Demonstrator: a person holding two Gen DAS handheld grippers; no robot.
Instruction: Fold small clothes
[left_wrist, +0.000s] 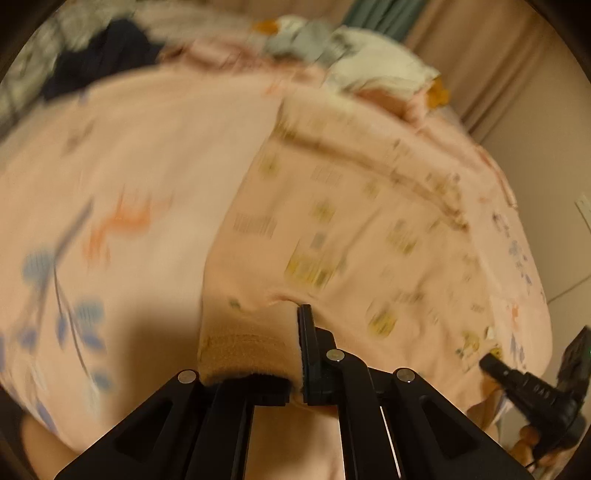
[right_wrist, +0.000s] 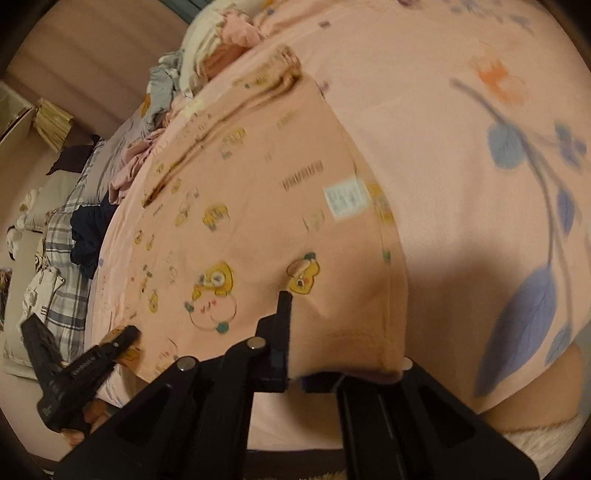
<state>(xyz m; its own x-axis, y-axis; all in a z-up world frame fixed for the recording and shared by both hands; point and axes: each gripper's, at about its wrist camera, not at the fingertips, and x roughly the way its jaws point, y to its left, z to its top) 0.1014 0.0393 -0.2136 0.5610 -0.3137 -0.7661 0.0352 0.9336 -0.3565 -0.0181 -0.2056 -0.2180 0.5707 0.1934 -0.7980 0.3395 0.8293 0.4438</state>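
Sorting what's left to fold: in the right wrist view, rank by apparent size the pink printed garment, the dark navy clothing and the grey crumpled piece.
1. pink printed garment, by far the largest, though nearest the camera.
2. dark navy clothing.
3. grey crumpled piece, close to the navy in size, and farther off, so unsure.

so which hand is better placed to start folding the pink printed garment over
Neither clearly. The left gripper and right gripper are each shut on a near corner of the pink garment; the fold likely needs both.
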